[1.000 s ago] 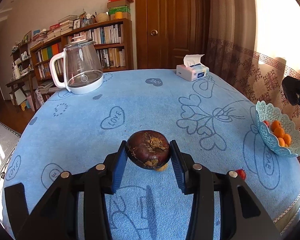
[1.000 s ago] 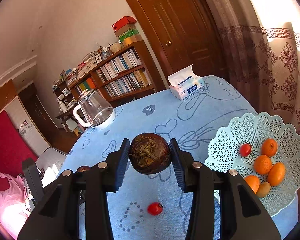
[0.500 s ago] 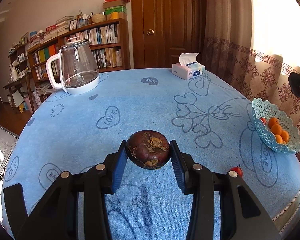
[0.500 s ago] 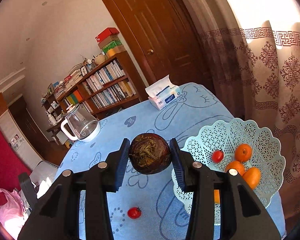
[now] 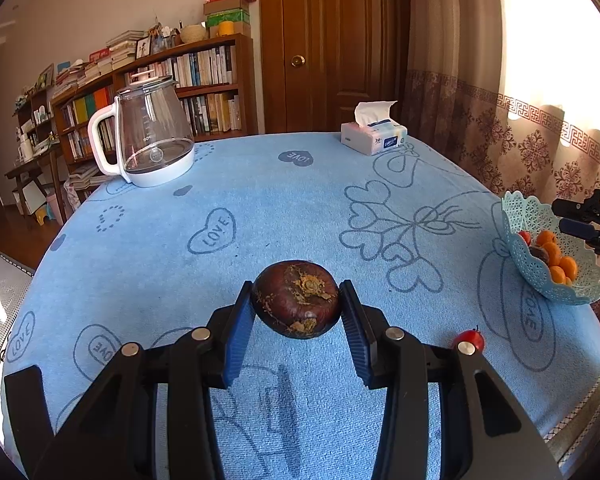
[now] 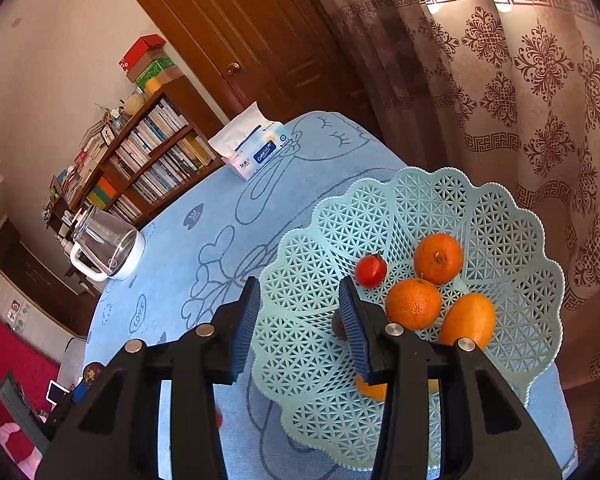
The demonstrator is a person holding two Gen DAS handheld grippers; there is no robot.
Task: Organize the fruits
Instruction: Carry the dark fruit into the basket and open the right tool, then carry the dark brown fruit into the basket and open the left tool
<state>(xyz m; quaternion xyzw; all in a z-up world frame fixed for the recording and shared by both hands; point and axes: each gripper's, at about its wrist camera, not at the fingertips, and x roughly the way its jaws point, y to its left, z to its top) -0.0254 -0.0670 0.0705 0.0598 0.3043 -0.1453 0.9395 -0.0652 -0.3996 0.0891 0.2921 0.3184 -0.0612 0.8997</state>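
L gripper [image 5: 297, 312]: pads clamped on dark purple fruit [image 5: 296, 298], held above blue tablecloth [image 5: 260, 200] | R gripper [image 6: 300, 312]: fingers spread, nothing btwn, over teal basket [image 6: 500, 216] | basket: 3 oranges [image 6: 414, 308], cherry tomato [image 6: 371, 270], dark fruit part-hidden behind R finger | loose tomato [image 5: 469, 339] on cloth nr L gripper

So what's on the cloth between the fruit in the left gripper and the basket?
In the left wrist view, bare blue tablecloth separates the dark fruit in the left gripper from the basket; one cherry tomato lies nearer the camera.
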